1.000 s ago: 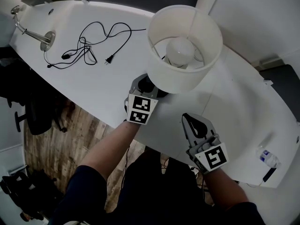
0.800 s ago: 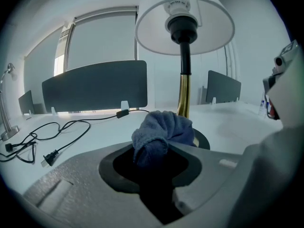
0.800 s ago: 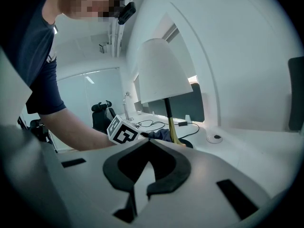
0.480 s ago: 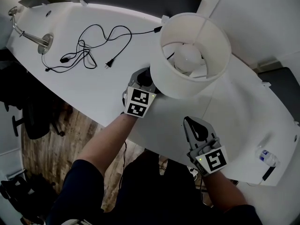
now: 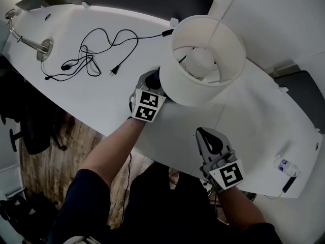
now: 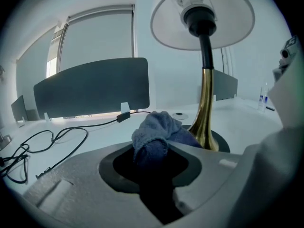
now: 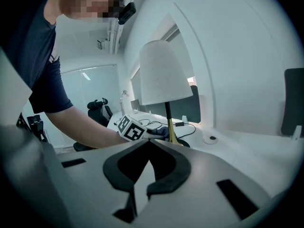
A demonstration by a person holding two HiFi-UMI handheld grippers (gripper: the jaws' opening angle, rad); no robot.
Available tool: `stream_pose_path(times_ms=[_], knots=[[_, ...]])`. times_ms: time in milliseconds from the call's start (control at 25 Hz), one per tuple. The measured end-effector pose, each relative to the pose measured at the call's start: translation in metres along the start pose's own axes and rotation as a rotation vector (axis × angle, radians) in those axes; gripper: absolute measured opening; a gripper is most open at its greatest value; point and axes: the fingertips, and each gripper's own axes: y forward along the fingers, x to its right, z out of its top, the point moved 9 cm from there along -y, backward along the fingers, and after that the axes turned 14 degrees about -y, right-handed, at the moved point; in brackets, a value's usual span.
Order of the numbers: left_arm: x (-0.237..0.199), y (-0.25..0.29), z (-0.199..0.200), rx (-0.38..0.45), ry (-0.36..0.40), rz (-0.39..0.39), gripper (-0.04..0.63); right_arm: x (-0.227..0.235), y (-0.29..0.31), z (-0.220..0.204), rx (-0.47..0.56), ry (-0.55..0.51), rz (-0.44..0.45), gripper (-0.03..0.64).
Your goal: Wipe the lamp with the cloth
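From head height we look steeply down on the curved white desk (image 5: 96,93) and into the open top of the white drum-shaded lamp with a brass stem (image 5: 195,93). The camera on the left hand-held gripper (image 5: 154,84) sits low over the desk, close beside the stem, facing up under the shade past a bunched blue cloth (image 6: 154,137). The camera on the right hand-held gripper (image 5: 208,139) sits farther off, facing across the desk at the whole lamp. All three views share the lamp.

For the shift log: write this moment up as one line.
left gripper: shut on cloth | cloth: beside lamp stem, low | right gripper: shut, empty, over table
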Motion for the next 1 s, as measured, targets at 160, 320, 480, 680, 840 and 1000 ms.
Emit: stream_pose_path(times_ms=[160, 320, 480, 680, 840, 1000], knots=[[0.013, -0.012, -0.008, -0.003, -0.013, 0.007, 0.117, 0.001, -0.006, -0.001, 0.002, -0.004, 0.027, 0.009], [0.034, -0.024, -0.015, -0.007, -0.029, 0.027, 0.117, 0.005, -0.016, -0.001, 0.019, -0.008, 0.059, 0.009], [0.055, -0.033, -0.020, -0.009, -0.057, 0.068, 0.117, 0.013, -0.029, -0.004, 0.029, -0.012, 0.090, 0.008], [0.083, -0.037, -0.025, -0.024, -0.103, 0.117, 0.117, 0.025, -0.044, -0.009, 0.042, -0.012, 0.121, 0.009], [0.102, -0.038, -0.026, -0.027, -0.122, 0.176, 0.117, 0.040, -0.059, -0.014, 0.047, -0.016, 0.138, 0.008], [0.117, -0.036, -0.026, -0.036, -0.146, 0.225, 0.117, 0.055, -0.071, -0.021, 0.050, -0.014, 0.156, 0.008]])
